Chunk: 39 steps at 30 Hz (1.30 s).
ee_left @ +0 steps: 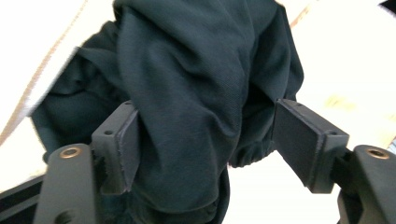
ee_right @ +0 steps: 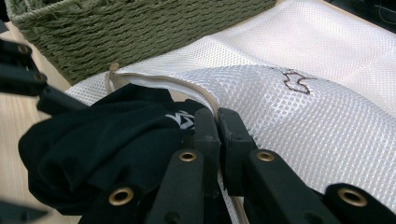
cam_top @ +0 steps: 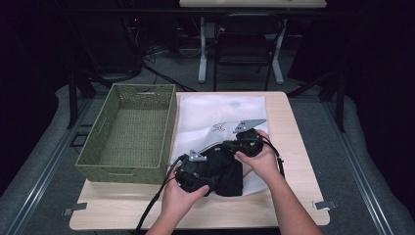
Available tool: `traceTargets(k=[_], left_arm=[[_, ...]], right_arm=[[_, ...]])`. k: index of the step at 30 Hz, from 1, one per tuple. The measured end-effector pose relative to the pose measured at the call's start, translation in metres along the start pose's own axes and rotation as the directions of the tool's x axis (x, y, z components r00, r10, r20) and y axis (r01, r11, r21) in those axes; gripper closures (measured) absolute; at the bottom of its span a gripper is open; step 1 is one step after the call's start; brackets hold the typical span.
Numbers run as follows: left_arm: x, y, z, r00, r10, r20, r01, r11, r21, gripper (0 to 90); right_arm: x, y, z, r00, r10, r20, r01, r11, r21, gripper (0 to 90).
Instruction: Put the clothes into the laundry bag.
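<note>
We have a dark garment [cam_top: 226,172] bunched up at the mouth of a white mesh laundry bag [cam_top: 220,115] that lies flat on the wooden table [cam_top: 288,122], and both of our tools are working at that spot. Our left gripper [ee_left: 205,144] has its jaws spread wide apart, and a thick fold of the dark cloth hangs down between them; the fabric presses against the pad on one side, while a gap shows between the cloth and the other pad, so nothing is clamped there. Beyond those jaws the rest of the garment rises in a rumpled heap, with pale table and bag surface behind it. Our right gripper [ee_right: 218,128] has its jaws pressed together on the zipped edge of the mesh bag, right where the beige zipper band [ee_right: 187,86] curves down to meet the fingertips. Just beside these jaws, on the side toward the other tool, the garment sits against the bag's opening, a small white logo [ee_right: 180,119] showing on the black cloth. Ahead of the right gripper the mesh swells upward, marked with a small brown stitched emblem [ee_right: 294,81]. Farther ahead and to the side stands a green woven basket [ee_right: 140,32], its wall just beside the bag's edge.
</note>
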<state>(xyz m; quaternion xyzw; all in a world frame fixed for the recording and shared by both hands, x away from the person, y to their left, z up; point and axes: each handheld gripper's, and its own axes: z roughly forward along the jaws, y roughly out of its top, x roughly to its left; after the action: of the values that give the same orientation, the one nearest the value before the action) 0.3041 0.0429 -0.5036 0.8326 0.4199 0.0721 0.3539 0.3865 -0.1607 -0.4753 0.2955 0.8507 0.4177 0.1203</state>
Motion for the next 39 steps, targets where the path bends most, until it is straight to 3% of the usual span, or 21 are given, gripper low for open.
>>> traceTargets(k=[8,17,22,34,39], left_arm=[[-0.005,-0.003,0.019,0.9999,0.002,-0.011,-0.002,0.9996,0.029,24.1],[-0.011,-0.007,0.038,0.9973,0.047,-0.056,-0.043,0.9967,0.068,22.4],[-0.011,-0.01,0.043,0.9939,0.062,-0.091,-0.055,0.9952,0.081,36.6],[-0.005,-0.013,0.049,0.9946,0.062,-0.083,-0.055,0.9952,0.081,66.1],[0.001,-0.008,0.047,0.998,0.031,-0.055,-0.027,0.997,0.073,71.3]], right_arm=[[0.0,-0.001,0.0,1.0,0.001,-0.002,-0.001,1.0,0.002,87.5],[0.001,-0.001,0.001,1.0,0.0,-0.005,0.0,1.0,0.001,87.5],[0.001,-0.001,0.001,1.0,-0.005,-0.005,0.005,1.0,0.005,87.6],[0.002,0.0,0.001,1.0,-0.005,-0.006,0.005,1.0,0.007,87.8],[0.002,0.0,0.001,1.0,-0.004,-0.006,0.004,1.0,0.009,87.9]])
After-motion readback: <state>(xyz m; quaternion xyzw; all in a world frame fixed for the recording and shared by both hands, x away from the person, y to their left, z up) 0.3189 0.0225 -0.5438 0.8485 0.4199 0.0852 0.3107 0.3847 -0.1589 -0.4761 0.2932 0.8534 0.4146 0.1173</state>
